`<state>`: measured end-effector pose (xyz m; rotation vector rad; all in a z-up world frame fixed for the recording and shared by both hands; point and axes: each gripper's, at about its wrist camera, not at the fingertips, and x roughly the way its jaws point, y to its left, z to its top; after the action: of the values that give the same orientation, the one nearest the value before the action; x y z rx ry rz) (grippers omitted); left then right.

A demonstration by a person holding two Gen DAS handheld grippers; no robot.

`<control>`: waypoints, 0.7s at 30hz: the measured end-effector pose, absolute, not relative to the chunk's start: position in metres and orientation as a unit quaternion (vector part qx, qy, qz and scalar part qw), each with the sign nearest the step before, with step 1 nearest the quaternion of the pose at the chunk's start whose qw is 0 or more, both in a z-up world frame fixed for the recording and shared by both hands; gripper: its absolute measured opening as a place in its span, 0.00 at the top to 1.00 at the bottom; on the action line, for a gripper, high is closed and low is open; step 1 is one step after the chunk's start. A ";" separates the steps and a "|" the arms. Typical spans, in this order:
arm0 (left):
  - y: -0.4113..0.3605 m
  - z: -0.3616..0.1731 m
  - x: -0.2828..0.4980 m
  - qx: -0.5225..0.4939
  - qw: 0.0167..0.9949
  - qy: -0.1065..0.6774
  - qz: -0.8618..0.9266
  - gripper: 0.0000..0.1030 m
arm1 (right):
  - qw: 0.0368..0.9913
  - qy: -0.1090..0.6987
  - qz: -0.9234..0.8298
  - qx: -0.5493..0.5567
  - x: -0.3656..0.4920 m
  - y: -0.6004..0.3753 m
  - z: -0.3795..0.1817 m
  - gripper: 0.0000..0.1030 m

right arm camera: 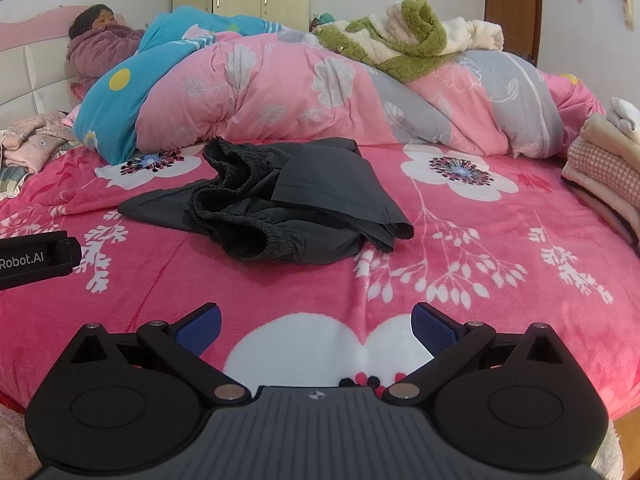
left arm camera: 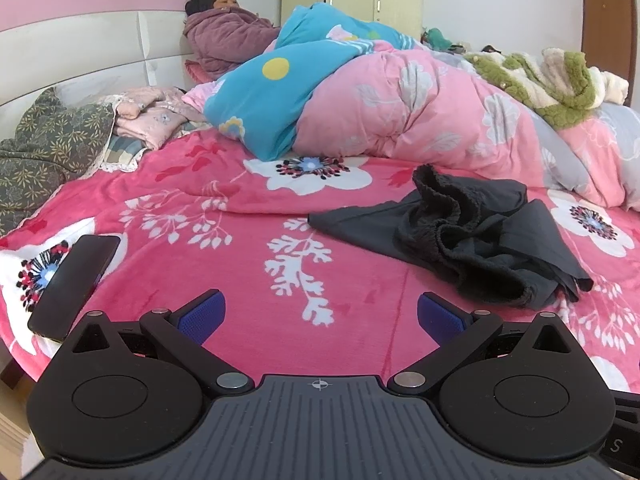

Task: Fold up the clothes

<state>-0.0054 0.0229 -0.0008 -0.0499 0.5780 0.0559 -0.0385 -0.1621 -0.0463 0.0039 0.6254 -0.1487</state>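
Observation:
A crumpled pair of dark grey shorts [left arm camera: 472, 236] with an elastic waistband lies on the pink floral bedspread [left arm camera: 240, 248]; it also shows in the right wrist view [right arm camera: 280, 204]. My left gripper [left arm camera: 320, 316] is open and empty, low over the bedspread, with the shorts ahead and to its right. My right gripper [right arm camera: 316, 324] is open and empty, near the bed's front edge, with the shorts ahead and slightly left. The left gripper's body [right arm camera: 36, 258] shows at the left edge of the right wrist view.
A black phone [left arm camera: 74, 286] lies at the bed's left edge. A bunched pink and blue quilt [right arm camera: 320, 92] lies behind the shorts, with a green and white fleece [right arm camera: 412, 40] on it. A person [left arm camera: 228, 36] rests against the headboard. Folded clothes [right arm camera: 604, 168] are stacked at right.

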 end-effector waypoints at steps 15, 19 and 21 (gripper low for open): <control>0.020 -0.004 -0.005 -0.020 0.957 0.288 0.026 0.00 | 0.949 0.308 -0.073 0.003 -0.037 -0.163 -0.048 0.00; 0.018 -0.006 -0.003 -0.019 0.956 0.290 0.026 0.00 | 0.948 0.309 -0.075 0.005 -0.035 -0.164 -0.049 0.00; 0.018 -0.007 -0.002 -0.018 0.956 0.291 0.026 0.00 | 0.948 0.311 -0.076 0.006 -0.033 -0.165 -0.050 0.00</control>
<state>-0.0017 0.0177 -0.0068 -0.0365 0.5912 0.0518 -0.0333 -0.1652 -0.0495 0.0122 0.6322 -0.1547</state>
